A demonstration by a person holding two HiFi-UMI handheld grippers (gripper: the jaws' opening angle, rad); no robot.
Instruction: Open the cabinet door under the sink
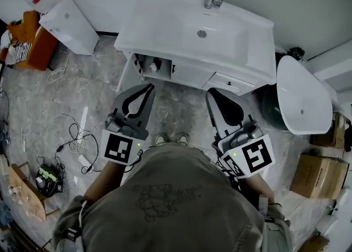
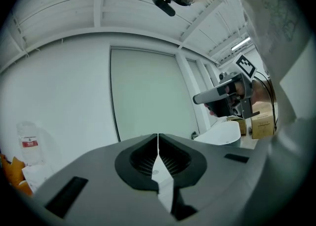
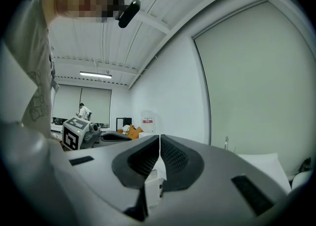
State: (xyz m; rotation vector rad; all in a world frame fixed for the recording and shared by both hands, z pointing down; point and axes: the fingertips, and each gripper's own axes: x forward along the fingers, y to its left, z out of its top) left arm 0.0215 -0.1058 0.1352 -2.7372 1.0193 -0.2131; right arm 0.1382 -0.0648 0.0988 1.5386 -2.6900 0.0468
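Note:
The white sink vanity (image 1: 192,36) stands against the wall ahead of me. Under its basin the cabinet (image 1: 151,66) shows a dark opening with pipes at its left, and a white door panel (image 1: 125,76) stands edge-on beside it. A closed drawer front (image 1: 228,83) is at the right. My left gripper (image 1: 148,88) hangs level just in front of the opening, jaws shut with nothing between them (image 2: 158,137). My right gripper (image 1: 215,93) hangs before the drawer front, also shut and empty (image 3: 159,137). Neither touches the cabinet.
A loose white basin (image 1: 302,97) leans over a dark bin (image 1: 269,108) at the right, with cardboard boxes (image 1: 313,174) behind it. A white box (image 1: 69,25) and orange cloth (image 1: 33,42) lie at the left. Cables (image 1: 71,135) trail over the grey floor.

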